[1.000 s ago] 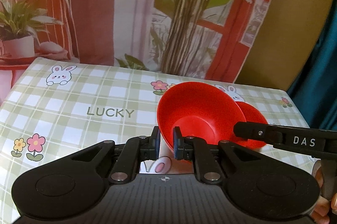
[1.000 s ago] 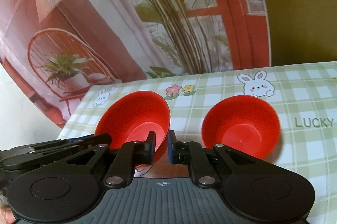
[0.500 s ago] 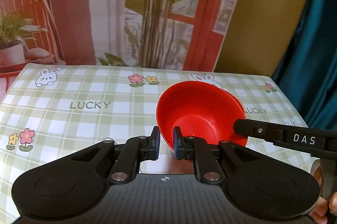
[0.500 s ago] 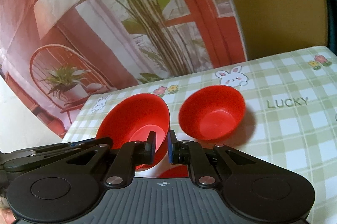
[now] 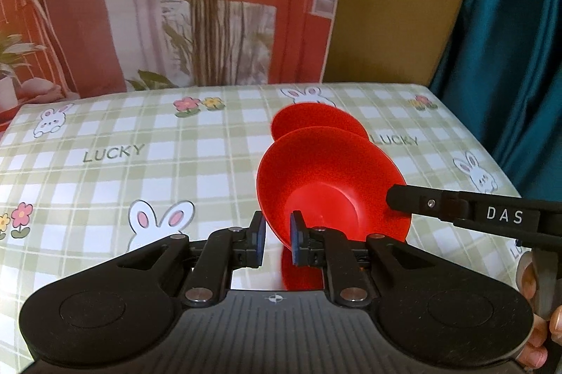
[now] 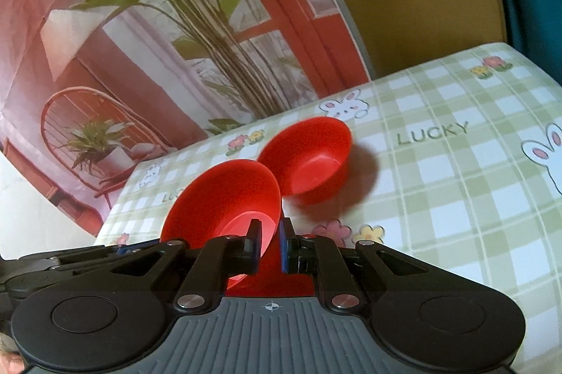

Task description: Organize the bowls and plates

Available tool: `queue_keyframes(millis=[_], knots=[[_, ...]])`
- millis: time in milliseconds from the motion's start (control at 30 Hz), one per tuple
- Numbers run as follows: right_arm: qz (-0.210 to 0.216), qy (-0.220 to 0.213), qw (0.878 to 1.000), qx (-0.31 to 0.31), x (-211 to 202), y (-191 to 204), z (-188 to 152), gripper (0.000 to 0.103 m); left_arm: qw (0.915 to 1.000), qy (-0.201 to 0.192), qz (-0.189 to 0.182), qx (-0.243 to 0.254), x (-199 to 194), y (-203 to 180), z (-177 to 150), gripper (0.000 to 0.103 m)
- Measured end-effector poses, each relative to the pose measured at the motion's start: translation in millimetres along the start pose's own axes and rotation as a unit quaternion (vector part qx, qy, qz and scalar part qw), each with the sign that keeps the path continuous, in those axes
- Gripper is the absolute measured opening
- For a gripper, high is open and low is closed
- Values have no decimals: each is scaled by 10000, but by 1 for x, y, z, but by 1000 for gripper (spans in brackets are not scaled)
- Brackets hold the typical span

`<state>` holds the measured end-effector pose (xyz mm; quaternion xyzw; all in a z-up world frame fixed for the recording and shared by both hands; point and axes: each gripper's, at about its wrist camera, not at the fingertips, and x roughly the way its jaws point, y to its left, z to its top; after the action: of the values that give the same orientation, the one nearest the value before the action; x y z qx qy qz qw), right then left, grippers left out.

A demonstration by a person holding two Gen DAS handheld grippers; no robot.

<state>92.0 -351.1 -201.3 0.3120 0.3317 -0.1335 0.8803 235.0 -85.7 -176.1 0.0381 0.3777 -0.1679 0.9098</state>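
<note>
The left gripper [image 5: 275, 233] has its jaws clamped on the near-left rim of a red bowl [image 5: 330, 184], one blue-faced pad inside the wall and the other outside, and the bowl stands lifted and tilted with its opening turned back toward the camera. The right gripper [image 6: 269, 244] is pinched on the opposite rim of that same bowl [image 6: 228, 198]; from the left wrist view its black fingers [image 5: 414, 202], marked DAS, reach in from the right and meet the bowl's far-right edge. So the one bowl hangs between the two pairs of jaws, held by both at once. Just beyond it, ahead of the left jaws and partly hidden by the held bowl, a second red bowl [image 5: 316, 121] sits on the green checked tablecloth [image 5: 140, 184] printed with rabbits, flowers and the word LUCKY. In the right wrist view this second bowl [image 6: 309, 159] lies ahead and slightly right of the jaws, its rim close to the held bowl's edge; whether the two touch cannot be told. Its outline is slightly blurred. Behind the table hangs a printed backdrop [image 5: 196, 5] of plants and a red window frame, with a teal curtain [image 5: 509, 40] to the right.
</note>
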Motion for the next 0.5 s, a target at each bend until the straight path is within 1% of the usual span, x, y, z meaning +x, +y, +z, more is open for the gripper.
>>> queue_keyframes(millis=[200, 500], knots=[[3, -35, 10000, 53, -6, -9, -5, 11, 9998, 119, -15, 149, 1, -8, -7, 17], [28, -96, 9999, 70, -16, -11, -11, 11, 9997, 171, -59, 183, -6, -12, -11, 17]])
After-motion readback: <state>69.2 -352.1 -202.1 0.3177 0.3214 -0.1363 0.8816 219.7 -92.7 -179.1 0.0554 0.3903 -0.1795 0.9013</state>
